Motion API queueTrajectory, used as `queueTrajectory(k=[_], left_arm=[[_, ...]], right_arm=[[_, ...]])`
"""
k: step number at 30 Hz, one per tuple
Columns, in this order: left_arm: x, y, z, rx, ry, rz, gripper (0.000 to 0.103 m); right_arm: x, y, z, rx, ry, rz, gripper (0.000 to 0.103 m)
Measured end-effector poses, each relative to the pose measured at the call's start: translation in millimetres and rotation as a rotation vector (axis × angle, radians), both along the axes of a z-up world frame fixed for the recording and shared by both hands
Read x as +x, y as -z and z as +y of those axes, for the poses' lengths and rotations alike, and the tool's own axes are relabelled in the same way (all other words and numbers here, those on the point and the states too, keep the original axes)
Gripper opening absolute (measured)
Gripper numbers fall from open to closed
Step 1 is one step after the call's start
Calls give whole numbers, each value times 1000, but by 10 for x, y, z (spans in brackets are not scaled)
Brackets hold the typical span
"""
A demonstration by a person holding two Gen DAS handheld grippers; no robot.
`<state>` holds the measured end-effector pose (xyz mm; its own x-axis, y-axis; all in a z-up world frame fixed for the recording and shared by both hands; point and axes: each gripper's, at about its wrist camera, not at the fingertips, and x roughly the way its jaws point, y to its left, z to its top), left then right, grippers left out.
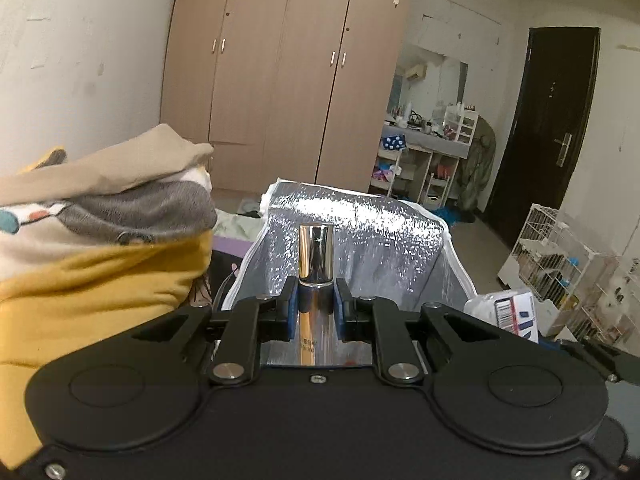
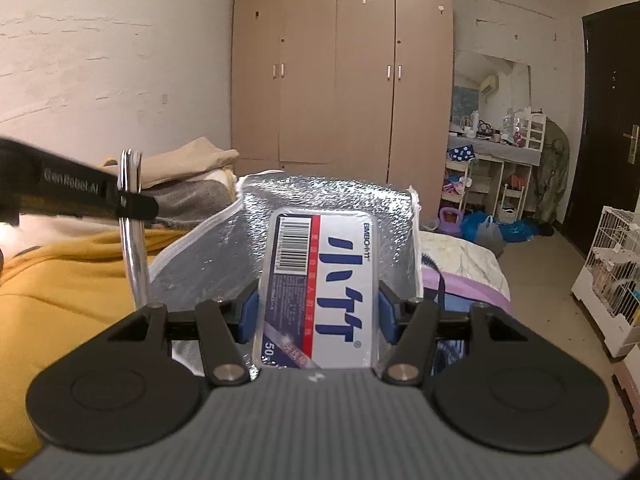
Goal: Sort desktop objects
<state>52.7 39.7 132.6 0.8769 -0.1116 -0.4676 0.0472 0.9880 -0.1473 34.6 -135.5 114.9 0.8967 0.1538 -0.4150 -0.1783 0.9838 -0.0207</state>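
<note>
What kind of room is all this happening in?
Most likely a lived-in bedroom: a tall wooden wardrobe fills the back wall, folded bedding is piled close by, and a cluttered dressing table with a mirror stands beyond.

Left gripper point(image 1: 316, 300) clamped on upright chrome cylinder point(image 1: 316, 258), silver foil bag point(image 1: 360, 240) behind, folded clothes point(image 1: 100, 232) at left

The bag point(image 2: 320, 196) is crinkled silver foil with a white edge. In front of it, a chrome tube point(image 1: 316, 254) shines mirror-bright, and a white packet point(image 2: 320, 280) carries dark blue characters, a red stripe and a black barcode. Left of the bag, a mustard-yellow cloth point(image 1: 100, 272) lies under grey and beige folds. Behind it stands a pale tan wardrobe point(image 2: 340, 64).
</note>
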Motion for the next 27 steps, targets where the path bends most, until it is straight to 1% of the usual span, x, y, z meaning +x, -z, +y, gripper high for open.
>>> queueTrajectory(k=[2,5,7,9,13,16,19,21,24,25,26,27], left_arm=[[78,-5,-67,8,-1,-3,16],[159,-4,-167,26,7,-28,16],[245,41,-233,38,12,-36,16],[340,130,-295,50,11,-31,16],[519,419,-359,69,-7,10,16],[625,631,-335,48,-12,55,16],[705,807,-325,50,-16,84,16],[746,903,-295,50,-16,90,17],[758,970,-318,71,-18,87,17],[756,969,-334,75,-18,90,17],[759,971,-341,78,-19,95,17],[763,973,-343,81,-17,99,18]], right_arm=[[95,66,-4,-15,7,11,60],[207,174,-25,-25,17,37,60],[283,245,-47,-28,25,52,60],[362,305,-62,-26,33,64,60],[457,403,-41,-41,30,76,60],[499,456,7,-68,25,75,60],[540,518,6,-71,33,73,60],[556,557,-5,-74,37,75,60],[554,574,21,-93,30,70,60],[551,574,28,-89,15,66,64],[548,573,42,-87,6,61,76],[569,568,42,-84,-5,59,83]])
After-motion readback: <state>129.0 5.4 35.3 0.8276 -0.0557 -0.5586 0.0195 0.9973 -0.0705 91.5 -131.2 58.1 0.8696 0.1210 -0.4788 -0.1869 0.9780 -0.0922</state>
